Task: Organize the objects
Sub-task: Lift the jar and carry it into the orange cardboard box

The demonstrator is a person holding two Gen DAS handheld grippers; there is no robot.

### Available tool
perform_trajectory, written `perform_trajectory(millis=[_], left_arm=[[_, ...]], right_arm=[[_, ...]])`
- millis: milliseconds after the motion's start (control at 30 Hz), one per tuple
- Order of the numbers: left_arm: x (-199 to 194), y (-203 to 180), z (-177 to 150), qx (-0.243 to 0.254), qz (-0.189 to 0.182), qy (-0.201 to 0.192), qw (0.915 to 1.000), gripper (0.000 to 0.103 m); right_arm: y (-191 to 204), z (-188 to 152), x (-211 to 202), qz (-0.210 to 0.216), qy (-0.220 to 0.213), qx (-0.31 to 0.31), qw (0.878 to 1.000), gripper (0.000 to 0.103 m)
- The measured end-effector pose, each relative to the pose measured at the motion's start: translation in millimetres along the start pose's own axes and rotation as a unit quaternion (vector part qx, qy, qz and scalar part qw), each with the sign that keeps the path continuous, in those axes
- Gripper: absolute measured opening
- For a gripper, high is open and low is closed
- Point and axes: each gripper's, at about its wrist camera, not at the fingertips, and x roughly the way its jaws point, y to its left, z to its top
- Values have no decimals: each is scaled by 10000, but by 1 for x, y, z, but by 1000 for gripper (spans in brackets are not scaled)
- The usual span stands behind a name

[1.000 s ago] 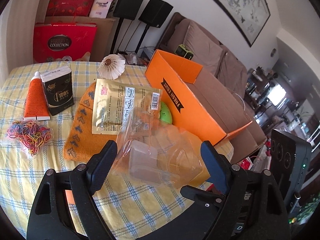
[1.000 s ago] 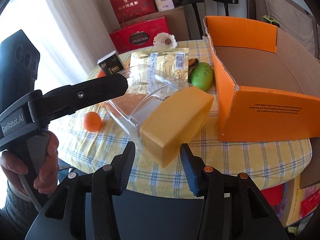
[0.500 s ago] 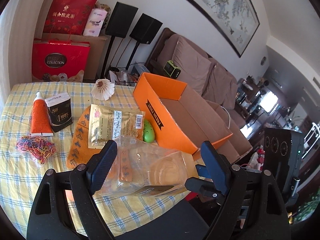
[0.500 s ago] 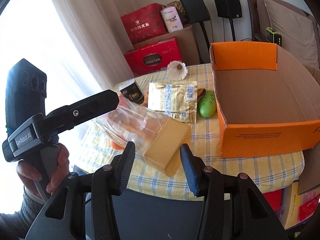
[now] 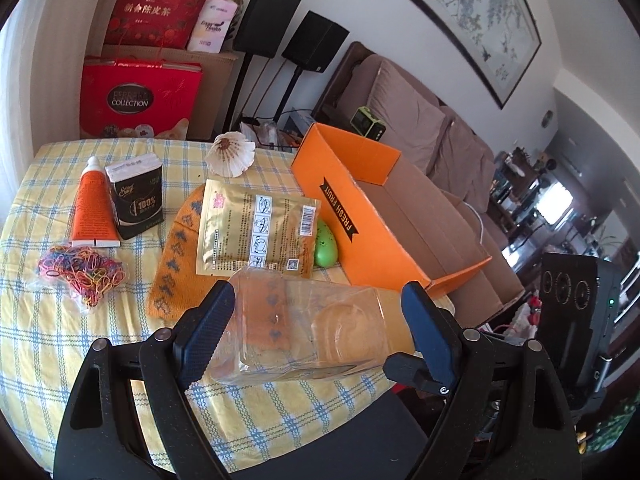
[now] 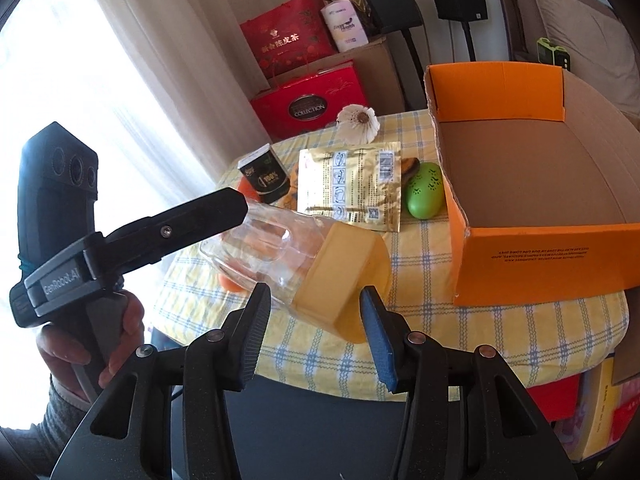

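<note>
A clear plastic jar [image 5: 304,328] with a yellow lid [image 6: 344,276] is held in the air above the table's near edge. My left gripper [image 5: 320,332] is shut on the jar's clear body [image 6: 256,240]. My right gripper [image 6: 316,328] is shut on the yellow lid end. An empty orange cardboard box [image 5: 396,216] [image 6: 532,188] marked FRESH FRUIT stands on the table's right side.
On the yellow checked tablecloth [image 5: 48,320] lie a gold foil packet [image 5: 256,232], an orange knitted cloth [image 5: 176,264], a green egg-shaped object [image 5: 326,248], a black tissue pack [image 5: 136,196], an orange tube [image 5: 92,208], coloured rubber bands [image 5: 80,272], a shuttlecock [image 5: 230,156] and a small orange [image 6: 228,282].
The jar has risen off the table with both grippers on it and moved back toward the near edge. It has turned a little in the air.
</note>
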Motion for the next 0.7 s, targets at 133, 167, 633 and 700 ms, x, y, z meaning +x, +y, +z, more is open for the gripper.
perform_trajectory(millis=[133,167,633,700], left_arm=[[0,21,-8,-191,91,17,9998,83],[-2,25,-10,-218,82,7,9997,83],[10,-4,-28,1000,27,230,9947,79],[7,-5,-28,958,-71,243,9951,77]], right_arm=[[-1,-2,4,-215,10,-149,9997,58],[-2,-3,5,-242,28,-187,9995,58],[-3,-16,30,-319,-95,-527,9981,53],[-6,-14,26,-300,-138,-450,9984,53]])
